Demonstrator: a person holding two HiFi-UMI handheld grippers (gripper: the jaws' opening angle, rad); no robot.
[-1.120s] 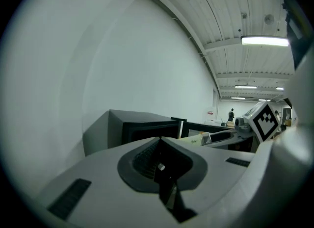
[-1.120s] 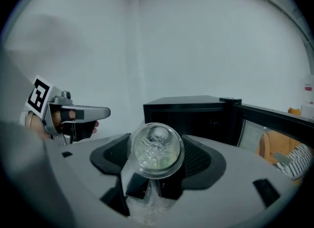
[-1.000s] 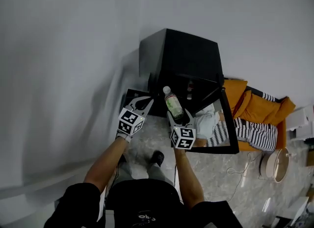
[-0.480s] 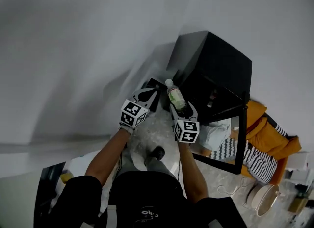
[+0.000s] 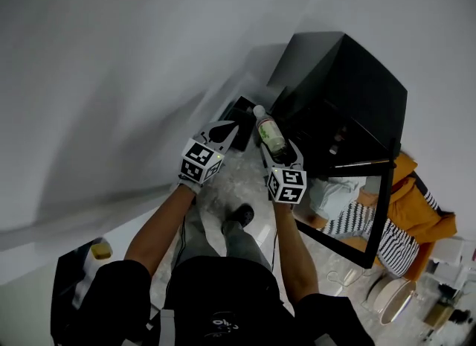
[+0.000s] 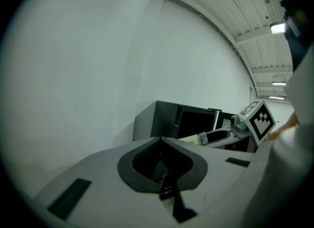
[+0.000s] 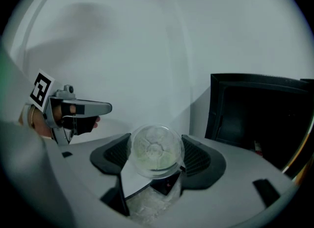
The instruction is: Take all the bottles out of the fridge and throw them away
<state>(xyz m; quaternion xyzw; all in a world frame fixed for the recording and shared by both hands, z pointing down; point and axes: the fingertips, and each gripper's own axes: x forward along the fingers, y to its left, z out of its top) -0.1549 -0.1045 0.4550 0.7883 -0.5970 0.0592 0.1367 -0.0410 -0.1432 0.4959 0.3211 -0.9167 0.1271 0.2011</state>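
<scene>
My right gripper is shut on a clear plastic bottle with a green label and white cap, held out to the left of the black fridge. In the right gripper view the bottle fills the space between the jaws, its round end toward the camera. My left gripper is shut with nothing in it, level with the right one and to its left; its jaws meet in the left gripper view. The fridge door hangs open, and small items show dimly on a shelf inside.
A black bin or box stands on the floor by the white wall, just beyond my left gripper. Orange and striped cloth lies right of the fridge door. A round fan-like object sits at lower right. A dark table corner with a yellow thing shows at lower left.
Both grippers have swung left, away from the fridge opening, with the bottle still held in the right one. The view has turned, so the fridge now lies at the upper right.
</scene>
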